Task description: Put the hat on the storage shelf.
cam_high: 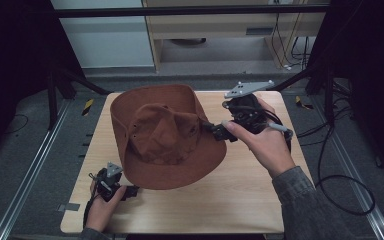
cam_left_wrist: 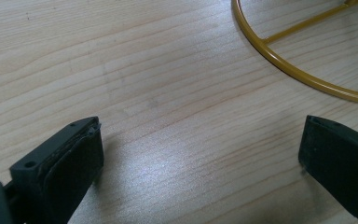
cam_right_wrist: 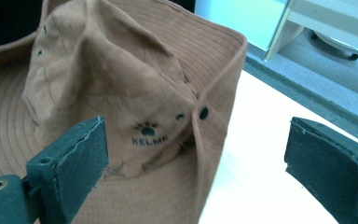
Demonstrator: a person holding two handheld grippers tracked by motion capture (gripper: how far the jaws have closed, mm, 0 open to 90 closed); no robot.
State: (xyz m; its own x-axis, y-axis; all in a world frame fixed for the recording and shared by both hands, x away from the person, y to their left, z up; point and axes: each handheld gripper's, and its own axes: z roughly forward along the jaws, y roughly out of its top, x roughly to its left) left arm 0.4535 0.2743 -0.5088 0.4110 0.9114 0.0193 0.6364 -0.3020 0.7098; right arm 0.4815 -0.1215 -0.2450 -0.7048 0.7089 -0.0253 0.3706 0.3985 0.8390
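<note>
The table (cam_high: 240, 200), pale wood grain, carries a brown cloth hat (cam_high: 165, 135) at centre frame, its brim soft and stitched, crown creased. My right gripper (cam_high: 219, 131), jaws apart, sits at the hat's right brim edge, nearer than my left gripper (cam_high: 130, 191), also spread, lower left. A thin yellow wire ring (cam_left_wrist: 289, 70) lies nearby.

hat (cam_high: 167, 137) blocks table (cam_high: 240, 200) centre | near edge free — yellow ring (cam_left_wrist: 279, 60) perhaps underneath

left tongs (cam_left_wrist: 200, 154) jaws wide | right tongs (cam_right_wrist: 196, 158) jaws wide
</note>
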